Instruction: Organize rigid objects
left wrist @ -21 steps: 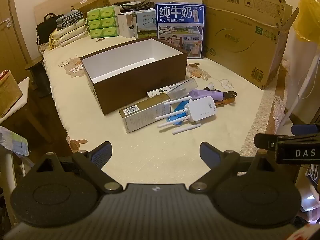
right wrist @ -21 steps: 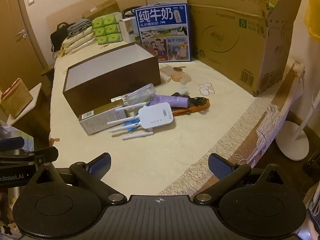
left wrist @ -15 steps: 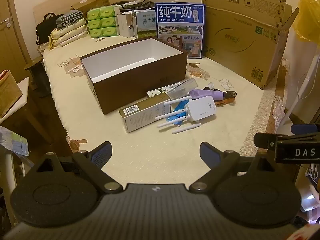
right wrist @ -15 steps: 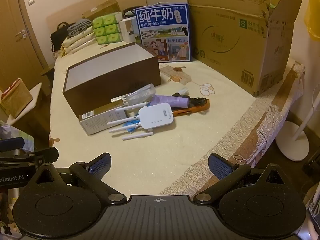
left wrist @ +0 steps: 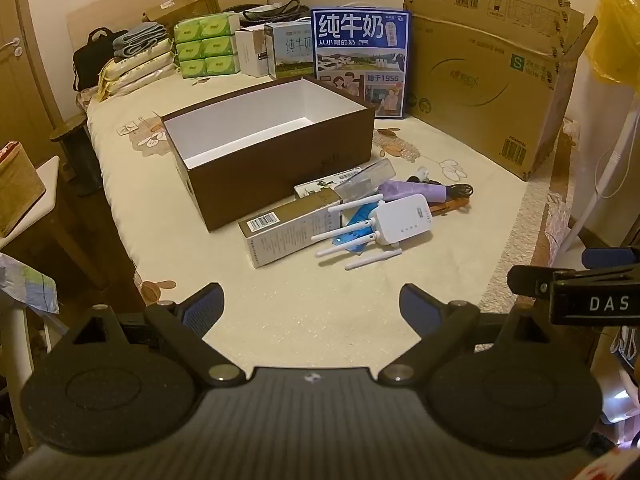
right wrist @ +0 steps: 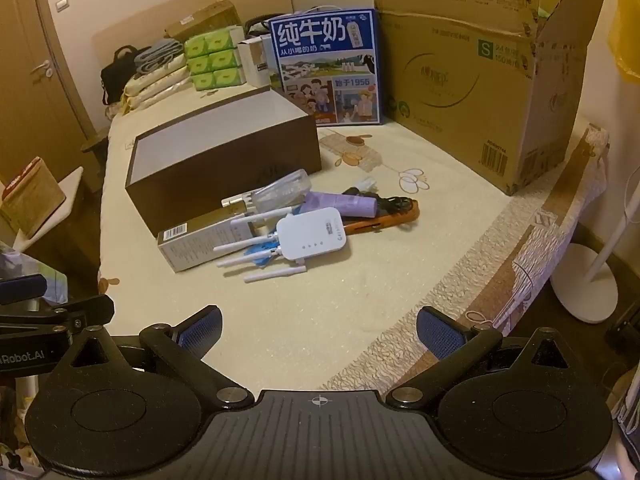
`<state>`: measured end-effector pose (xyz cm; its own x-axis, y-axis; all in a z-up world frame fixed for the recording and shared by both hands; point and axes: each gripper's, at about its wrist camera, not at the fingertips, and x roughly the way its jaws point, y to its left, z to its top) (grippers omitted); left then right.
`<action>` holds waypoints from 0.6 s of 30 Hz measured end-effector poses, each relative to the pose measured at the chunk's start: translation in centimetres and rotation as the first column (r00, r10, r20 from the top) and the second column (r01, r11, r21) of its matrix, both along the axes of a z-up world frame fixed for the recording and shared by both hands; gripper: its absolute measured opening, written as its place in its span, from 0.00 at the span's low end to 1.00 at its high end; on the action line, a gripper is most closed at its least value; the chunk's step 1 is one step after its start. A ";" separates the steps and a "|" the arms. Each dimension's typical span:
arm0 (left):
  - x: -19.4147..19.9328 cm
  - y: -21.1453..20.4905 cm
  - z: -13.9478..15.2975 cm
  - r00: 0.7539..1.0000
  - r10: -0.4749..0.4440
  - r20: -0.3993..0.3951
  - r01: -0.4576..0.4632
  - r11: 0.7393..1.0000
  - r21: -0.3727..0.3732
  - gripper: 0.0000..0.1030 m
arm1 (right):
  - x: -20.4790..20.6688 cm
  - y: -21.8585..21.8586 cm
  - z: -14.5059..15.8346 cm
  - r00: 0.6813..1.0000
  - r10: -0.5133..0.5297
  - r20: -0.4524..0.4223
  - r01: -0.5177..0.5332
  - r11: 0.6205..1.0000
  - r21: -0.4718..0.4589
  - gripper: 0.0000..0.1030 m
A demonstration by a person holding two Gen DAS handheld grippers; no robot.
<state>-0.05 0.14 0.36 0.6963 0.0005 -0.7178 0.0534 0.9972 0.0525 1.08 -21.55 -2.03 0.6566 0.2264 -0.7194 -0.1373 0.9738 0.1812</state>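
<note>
An open brown box (left wrist: 280, 160) (right wrist: 224, 176) with a white inside stands on the bed. In front of it lies a small pile: a white router with antennas (left wrist: 402, 224) (right wrist: 312, 234), a long grey carton with a barcode (left wrist: 288, 228) (right wrist: 200, 240), a clear plastic case (left wrist: 362, 178) (right wrist: 284, 190), a purple device (left wrist: 412, 191) (right wrist: 340, 202) and an orange item with a black cord (left wrist: 452, 204) (right wrist: 384, 216). My left gripper (left wrist: 312, 304) and my right gripper (right wrist: 318, 326) are both open, empty, and hover well short of the pile.
A big cardboard carton (left wrist: 488, 72) (right wrist: 472, 72) and a blue milk box (left wrist: 360, 60) (right wrist: 328, 68) stand behind. Tissue packs (left wrist: 208, 48), folded linen and small boxes fill the bed's far end. A fan base (right wrist: 584, 284) sits on the floor right of the bed edge.
</note>
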 end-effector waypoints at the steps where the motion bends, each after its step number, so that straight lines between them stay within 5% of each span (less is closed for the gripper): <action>1: 0.0 0.0 0.0 1.000 0.001 0.000 -0.001 1.000 0.001 0.90 | 0.0 0.0 0.0 1.000 -0.001 0.001 0.001 1.000 0.000 0.98; 18: 0.0 -0.3 0.1 1.000 -0.001 0.002 0.001 1.000 0.000 0.90 | -0.3 -0.3 0.1 1.000 -0.004 0.001 0.004 1.000 0.003 0.98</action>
<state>-0.08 -0.17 0.50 0.6979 0.0001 -0.7162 0.0542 0.9971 0.0529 0.77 -21.85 -1.88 0.6585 0.2260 -0.7179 -0.1340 0.9738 0.1837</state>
